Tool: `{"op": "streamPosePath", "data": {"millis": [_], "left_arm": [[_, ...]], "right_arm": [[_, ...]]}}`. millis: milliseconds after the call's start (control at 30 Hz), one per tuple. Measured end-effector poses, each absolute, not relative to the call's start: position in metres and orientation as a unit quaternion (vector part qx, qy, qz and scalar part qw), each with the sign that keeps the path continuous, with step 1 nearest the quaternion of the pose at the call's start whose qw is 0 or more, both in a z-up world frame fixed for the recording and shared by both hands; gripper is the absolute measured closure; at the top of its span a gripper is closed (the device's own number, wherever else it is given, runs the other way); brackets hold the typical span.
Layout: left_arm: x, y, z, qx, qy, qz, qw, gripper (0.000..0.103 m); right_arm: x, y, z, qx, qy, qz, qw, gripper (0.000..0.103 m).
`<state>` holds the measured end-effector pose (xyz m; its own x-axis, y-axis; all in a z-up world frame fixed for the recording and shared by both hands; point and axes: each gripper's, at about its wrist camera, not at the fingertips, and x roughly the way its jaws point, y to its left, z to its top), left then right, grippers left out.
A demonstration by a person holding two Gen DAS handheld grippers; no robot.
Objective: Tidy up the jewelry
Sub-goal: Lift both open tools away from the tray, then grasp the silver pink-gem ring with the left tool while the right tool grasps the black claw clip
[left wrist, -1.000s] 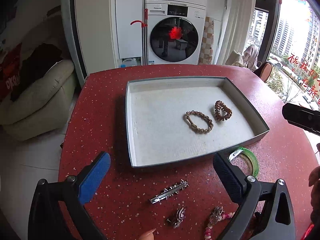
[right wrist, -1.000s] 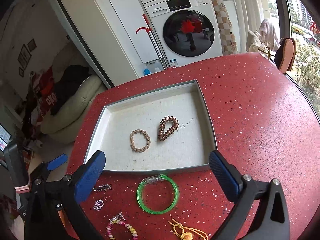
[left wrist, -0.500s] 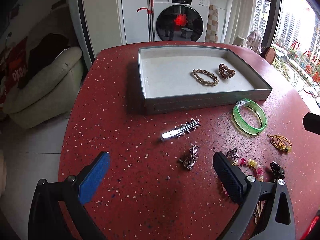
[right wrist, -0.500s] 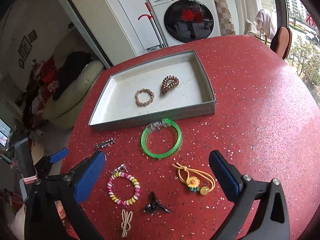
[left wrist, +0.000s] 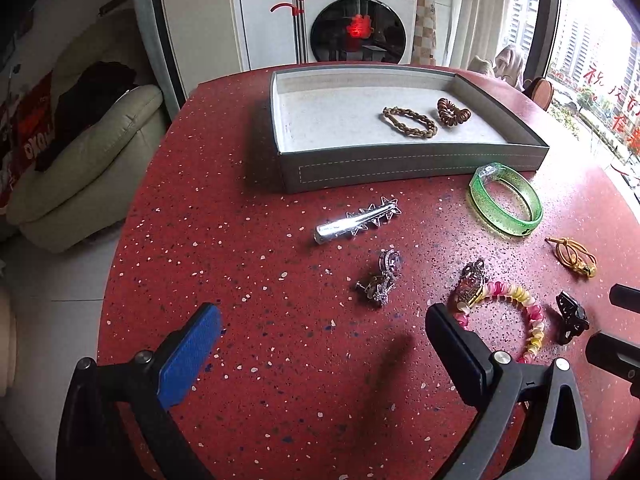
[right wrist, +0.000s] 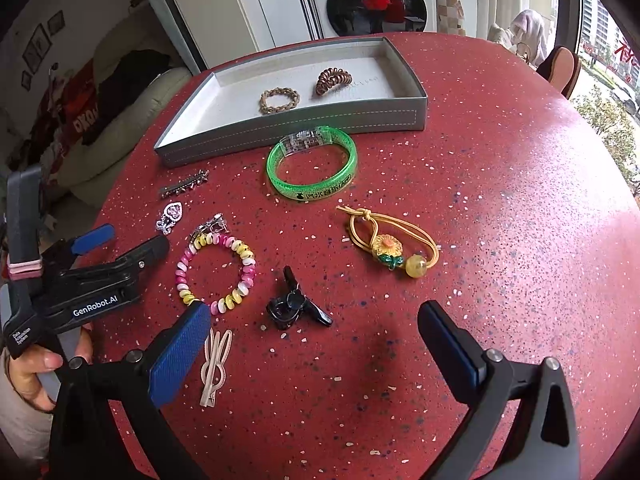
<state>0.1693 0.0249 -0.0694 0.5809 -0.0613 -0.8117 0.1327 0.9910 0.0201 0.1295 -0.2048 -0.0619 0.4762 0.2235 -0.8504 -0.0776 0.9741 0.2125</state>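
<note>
Both the left gripper (left wrist: 320,344) and the right gripper (right wrist: 314,344) hover with jaws wide, holding nothing. Loose jewelry lies mid-frame on the red desk (right wrist: 500,200); two bracelets rest in the gray tray (right wrist: 400,114), upper centre.

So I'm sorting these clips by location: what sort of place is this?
Most likely a home, perhaps a flat high up. A washing machine stands behind the red table, a cream sofa sits to one side, and the window looks out on tall buildings.
</note>
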Motion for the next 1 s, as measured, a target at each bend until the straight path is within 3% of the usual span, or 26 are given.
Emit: {"op": "streamPosePath", "data": {"millis": [233, 333, 467, 633, 767, 867, 933, 967, 1000], "left_arm": [[0.176, 0.022, -0.073, 0.049, 0.459, -0.053, 0.886, 0.000], [0.179, 0.017, -0.071, 0.055, 0.455, -0.058, 0.887, 0.000], [0.183, 0.009, -0.071, 0.065, 0.455, -0.071, 0.885, 0.009], [0.184, 0.000, -0.070, 0.073, 0.450, -0.088, 0.886, 0.024], [0.183, -0.002, -0.070, 0.073, 0.446, -0.097, 0.887, 0.033], [0.182, -0.001, -0.070, 0.058, 0.447, -0.113, 0.885, 0.051], [0.181, -0.003, -0.069, 0.062, 0.446, -0.119, 0.885, 0.055], [0.180, -0.004, -0.069, 0.065, 0.444, -0.121, 0.885, 0.071], [0.179, -0.005, -0.069, 0.070, 0.444, -0.119, 0.885, 0.072]], "right_arm": [[0.133, -0.199, -0.068, 0.062, 0.509, 0.088, 0.854, 0.002], [0.136, -0.197, -0.071, 0.059, 0.513, 0.091, 0.852, 0.011], [0.140, -0.191, -0.073, 0.041, 0.515, 0.091, 0.851, 0.023], [0.144, -0.180, -0.074, 0.011, 0.514, 0.090, 0.853, 0.029], [0.142, -0.173, -0.075, -0.020, 0.510, 0.079, 0.856, 0.044], [0.141, -0.172, -0.073, -0.031, 0.509, 0.078, 0.857, 0.055], [0.140, -0.173, -0.072, -0.033, 0.508, 0.076, 0.858, 0.063], [0.139, -0.174, -0.072, -0.031, 0.507, 0.076, 0.858, 0.064], [0.139, -0.175, -0.071, -0.029, 0.508, 0.076, 0.858, 0.064]]}}
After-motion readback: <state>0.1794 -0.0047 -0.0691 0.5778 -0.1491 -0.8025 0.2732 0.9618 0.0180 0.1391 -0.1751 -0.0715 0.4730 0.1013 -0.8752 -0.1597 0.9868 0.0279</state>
